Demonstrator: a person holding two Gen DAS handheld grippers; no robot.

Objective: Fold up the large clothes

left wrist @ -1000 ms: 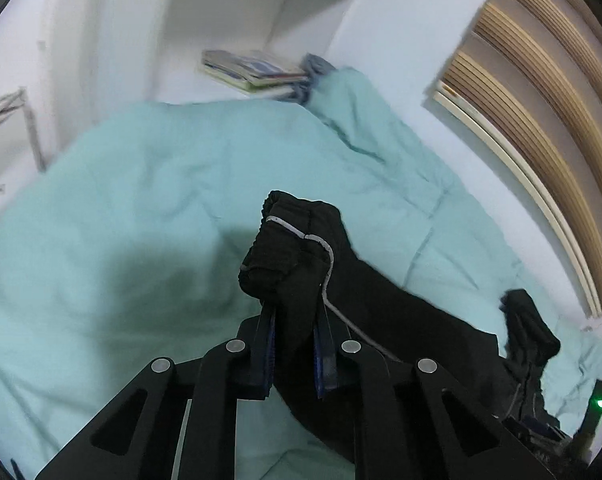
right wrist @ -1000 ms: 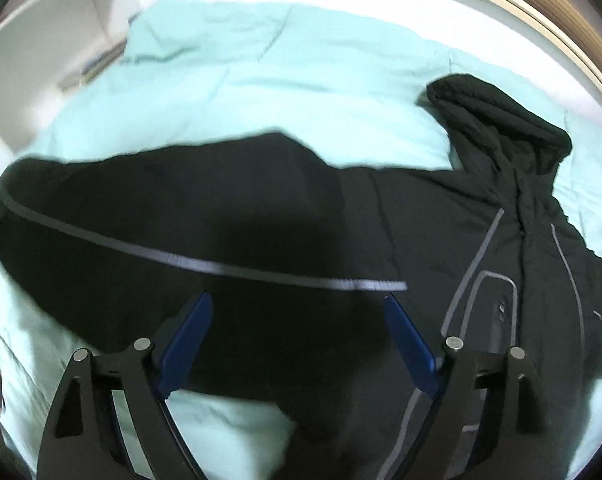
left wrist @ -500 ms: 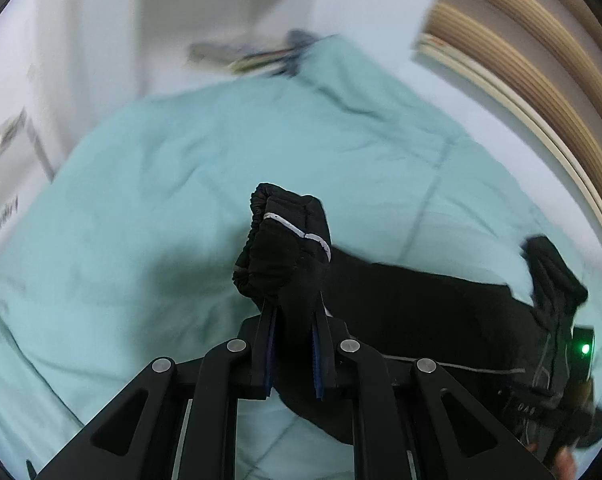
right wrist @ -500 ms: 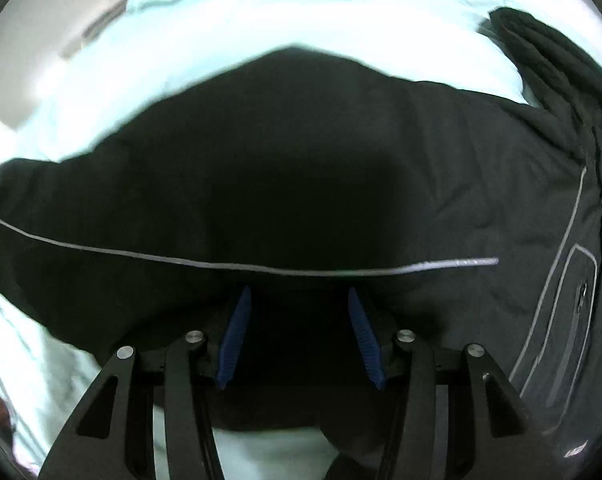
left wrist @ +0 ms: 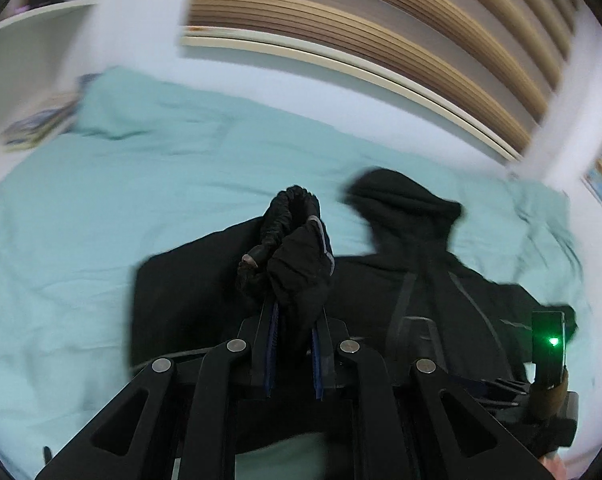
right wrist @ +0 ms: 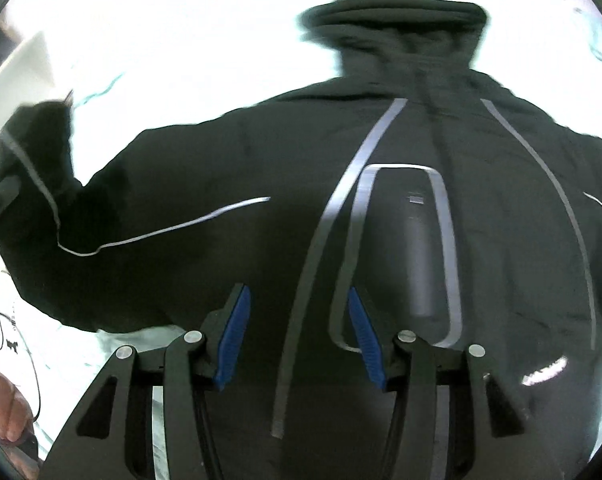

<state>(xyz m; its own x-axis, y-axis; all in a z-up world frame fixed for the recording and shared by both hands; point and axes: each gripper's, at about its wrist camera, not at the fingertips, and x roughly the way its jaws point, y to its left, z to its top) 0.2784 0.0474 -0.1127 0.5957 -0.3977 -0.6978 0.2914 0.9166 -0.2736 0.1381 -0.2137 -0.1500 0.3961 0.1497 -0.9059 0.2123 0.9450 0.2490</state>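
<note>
A black hooded jacket (right wrist: 401, 208) with grey reflective stripes lies face up on a light green duvet (left wrist: 101, 208). Its hood (left wrist: 401, 200) points to the far side. My left gripper (left wrist: 295, 320) is shut on the jacket's sleeve cuff (left wrist: 297, 248) and holds it lifted over the jacket's body. The raised sleeve shows at the left of the right wrist view (right wrist: 33, 160). My right gripper (right wrist: 297, 312) is open, its blue pads spread just above the jacket's chest, holding nothing.
A wall with wooden slats (left wrist: 381, 32) runs behind the bed. A white shelf (left wrist: 33, 40) with books (left wrist: 37, 124) stands at the far left. The right gripper's body with a green light (left wrist: 553, 340) shows at the lower right.
My left gripper has carried the sleeve cuff to the right, over the jacket's body. My right gripper has moved from the sleeve to the chest and its jaws have opened wider again.
</note>
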